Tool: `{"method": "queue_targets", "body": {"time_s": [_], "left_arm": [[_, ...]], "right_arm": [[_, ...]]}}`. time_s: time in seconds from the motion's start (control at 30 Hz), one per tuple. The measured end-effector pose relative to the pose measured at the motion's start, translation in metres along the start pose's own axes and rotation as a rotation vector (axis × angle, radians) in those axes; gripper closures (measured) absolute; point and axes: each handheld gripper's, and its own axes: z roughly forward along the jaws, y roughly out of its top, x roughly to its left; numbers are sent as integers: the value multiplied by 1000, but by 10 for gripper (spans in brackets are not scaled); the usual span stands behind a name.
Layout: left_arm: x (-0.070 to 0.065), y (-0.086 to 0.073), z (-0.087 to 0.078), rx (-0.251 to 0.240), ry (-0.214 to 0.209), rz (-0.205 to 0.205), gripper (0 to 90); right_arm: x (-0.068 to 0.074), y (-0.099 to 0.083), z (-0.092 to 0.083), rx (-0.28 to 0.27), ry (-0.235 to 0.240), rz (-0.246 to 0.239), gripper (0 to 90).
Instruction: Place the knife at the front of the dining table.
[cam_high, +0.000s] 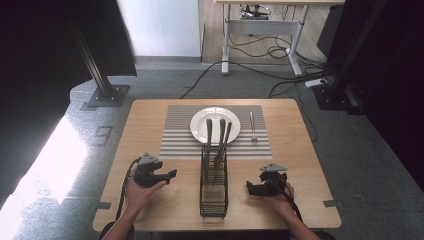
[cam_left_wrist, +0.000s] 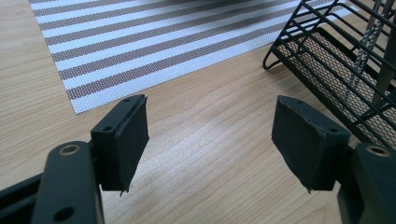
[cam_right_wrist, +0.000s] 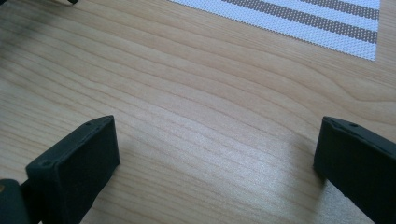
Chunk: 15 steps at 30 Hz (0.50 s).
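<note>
Wooden table (cam_high: 150, 200) on grey carpet, striped placemat (cam_high: 175, 135) toward the far edge with a white plate (cam_high: 200, 131) on it and one lone utensil (cam_high: 253, 126) lying right of the plate. From the high view, the black wire caddy (cam_high: 214, 187) sits mid-table near your edge, with cutlery (cam_high: 220, 142) standing in it, handles leaning out over the plate. Your left gripper (cam_high: 170, 174) and right gripper (cam_high: 250, 187) rest on either side of the caddy, apart from it.

Left gripper view: jaws spread wide, nothing between them, just bare wood; the caddy (cam_left_wrist: 336, 65) is off to the side with thin metal shafts (cam_left_wrist: 369, 37) behind its wires.

Right gripper view: jaws wide too, empty, over plain tabletop (cam_right_wrist: 196, 107), with the placemat corner (cam_right_wrist: 327, 28) ahead.

Handling guess: that cutlery's light, stiff and slick steel, so pinch a handle high up where it clears the wires, across the flat faces, and pull straight up so it doesn't snag.
</note>
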Motion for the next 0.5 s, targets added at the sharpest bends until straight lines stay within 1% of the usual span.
{"method": "queue_targets", "body": {"time_s": [0.13,0.43,0.5], "left_arm": [[-1,0,-1,2,11,1,286],[-2,1,-4,-16,7,-2,285],[-3,2,-6,-20,23,5,293]], "right_arm": [[0,0,-1,4,4,-4,3],[0,-1,-1,3,5,-7,0],[0,-1,-1,-3,4,-6,0]]}}
